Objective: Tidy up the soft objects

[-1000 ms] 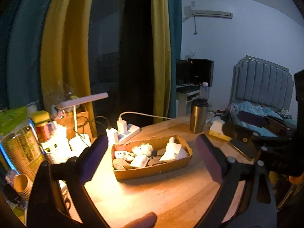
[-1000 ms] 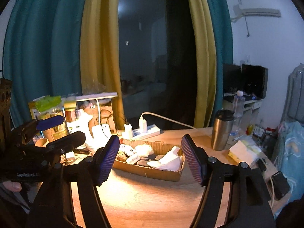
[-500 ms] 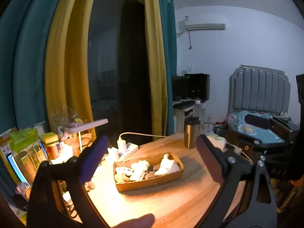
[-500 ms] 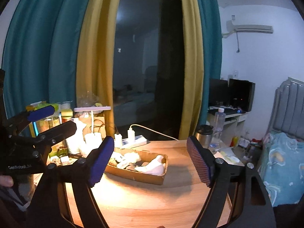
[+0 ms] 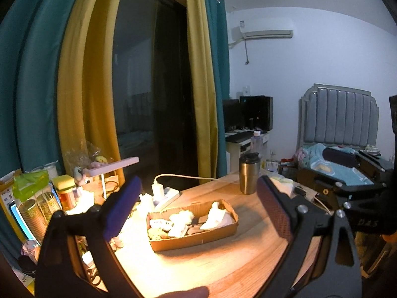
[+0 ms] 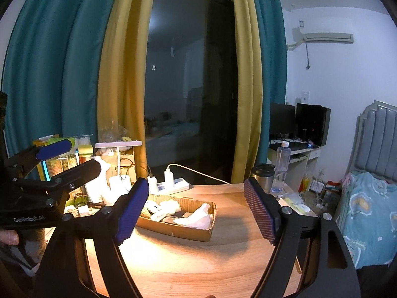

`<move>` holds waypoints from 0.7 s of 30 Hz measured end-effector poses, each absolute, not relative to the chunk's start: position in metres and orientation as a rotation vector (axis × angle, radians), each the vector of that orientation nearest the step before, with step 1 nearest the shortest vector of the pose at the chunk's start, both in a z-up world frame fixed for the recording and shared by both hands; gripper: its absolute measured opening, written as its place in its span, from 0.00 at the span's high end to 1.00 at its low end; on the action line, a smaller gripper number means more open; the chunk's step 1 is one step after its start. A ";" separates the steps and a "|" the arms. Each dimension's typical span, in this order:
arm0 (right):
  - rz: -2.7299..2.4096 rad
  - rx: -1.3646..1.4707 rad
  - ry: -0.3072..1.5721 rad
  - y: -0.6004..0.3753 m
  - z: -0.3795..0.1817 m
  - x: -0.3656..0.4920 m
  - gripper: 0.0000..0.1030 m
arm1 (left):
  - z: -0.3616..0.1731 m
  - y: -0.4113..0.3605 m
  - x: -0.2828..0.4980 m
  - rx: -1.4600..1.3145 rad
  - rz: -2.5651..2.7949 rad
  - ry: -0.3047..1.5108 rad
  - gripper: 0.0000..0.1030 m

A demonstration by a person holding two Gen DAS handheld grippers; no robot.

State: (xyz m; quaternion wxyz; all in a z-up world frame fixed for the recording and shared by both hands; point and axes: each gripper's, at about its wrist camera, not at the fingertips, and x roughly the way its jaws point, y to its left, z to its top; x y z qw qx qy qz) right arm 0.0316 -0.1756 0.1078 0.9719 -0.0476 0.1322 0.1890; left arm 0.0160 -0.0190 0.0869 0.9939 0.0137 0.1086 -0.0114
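A shallow cardboard box point(image 5: 193, 242) point(image 6: 173, 231) sits on the lamp-lit wooden table point(image 5: 223, 268) point(image 6: 198, 260). Several soft white and pale pieces point(image 5: 215, 217) point(image 6: 196, 217) lie inside it. My left gripper point(image 5: 198, 183) hovers back from the box, open, with nothing between its blue pads. My right gripper point(image 6: 196, 186) is also open and empty, set back from the box. The left gripper point(image 6: 83, 155) shows at the left edge of the right wrist view. The right gripper point(image 5: 314, 164) shows dark at the right of the left wrist view.
A steel tumbler point(image 5: 248, 173) point(image 6: 263, 176) stands behind the box to the right. A power strip point(image 5: 165, 195) point(image 6: 171, 185) with chargers lies behind it. A desk lamp point(image 5: 111, 167), jars and packets point(image 5: 37, 203) crowd the left side. A bed point(image 6: 372, 211) stands beyond the table's right edge.
Both grippers have pulled back and risen, so the box looks smaller and farther off. The right gripper's jaws have widened. Nothing was picked up.
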 end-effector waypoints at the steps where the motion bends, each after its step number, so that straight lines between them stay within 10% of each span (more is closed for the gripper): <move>1: 0.382 -0.096 0.268 -0.175 0.108 0.031 0.21 | 0.087 -0.019 0.016 0.027 -0.023 0.218 0.08; 21: 0.384 -0.099 0.268 -0.174 0.108 0.031 0.21 | 0.086 -0.021 0.016 0.027 -0.021 0.216 0.07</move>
